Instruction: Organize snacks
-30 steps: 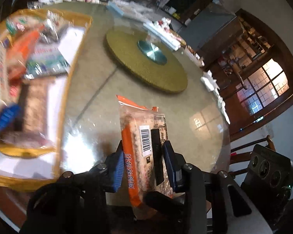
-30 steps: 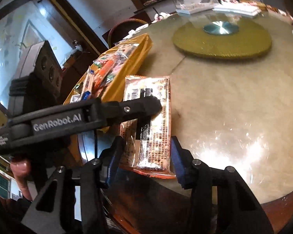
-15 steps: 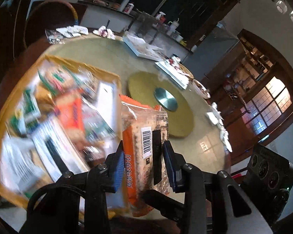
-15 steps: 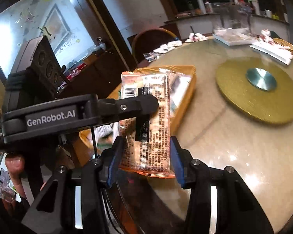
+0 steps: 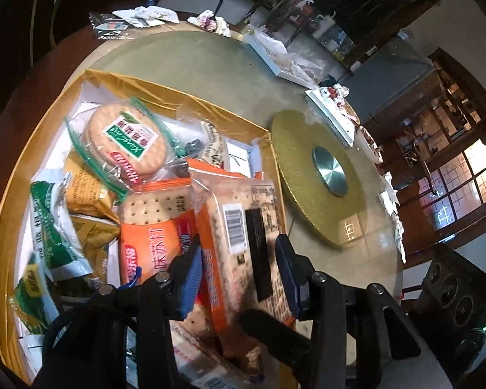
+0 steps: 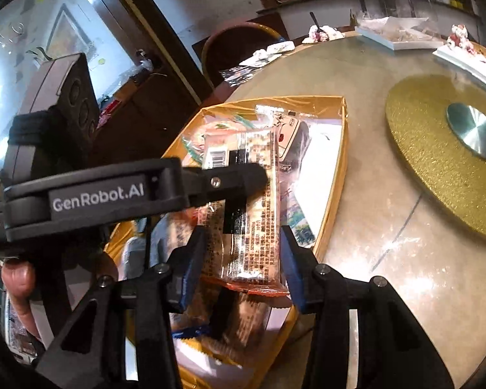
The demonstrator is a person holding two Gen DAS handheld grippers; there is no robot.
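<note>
My left gripper (image 5: 238, 256) is shut on an orange-edged cracker pack (image 5: 239, 227) and holds it over the right part of the gold snack box (image 5: 120, 81). The box holds several snack packs, among them round crackers in a green-edged bag (image 5: 126, 139) and an orange soda-cracker pack (image 5: 155, 227). In the right wrist view the same pack (image 6: 252, 214) hangs from the left gripper's finger (image 6: 223, 181), between the fingers of my right gripper (image 6: 239, 253), which stands open around it without touching. The gold box (image 6: 337, 175) lies below.
A gold turntable (image 5: 311, 178) with a metal hub sits mid-table on the round glass-topped table (image 5: 210, 61). White trays and wrappers (image 5: 282, 58) lie along the far rim. A wooden chair (image 6: 239, 42) stands beyond the box.
The left gripper has carried the cracker pack from above bare table leftward over the gold box. The right gripper has followed alongside, still open.
</note>
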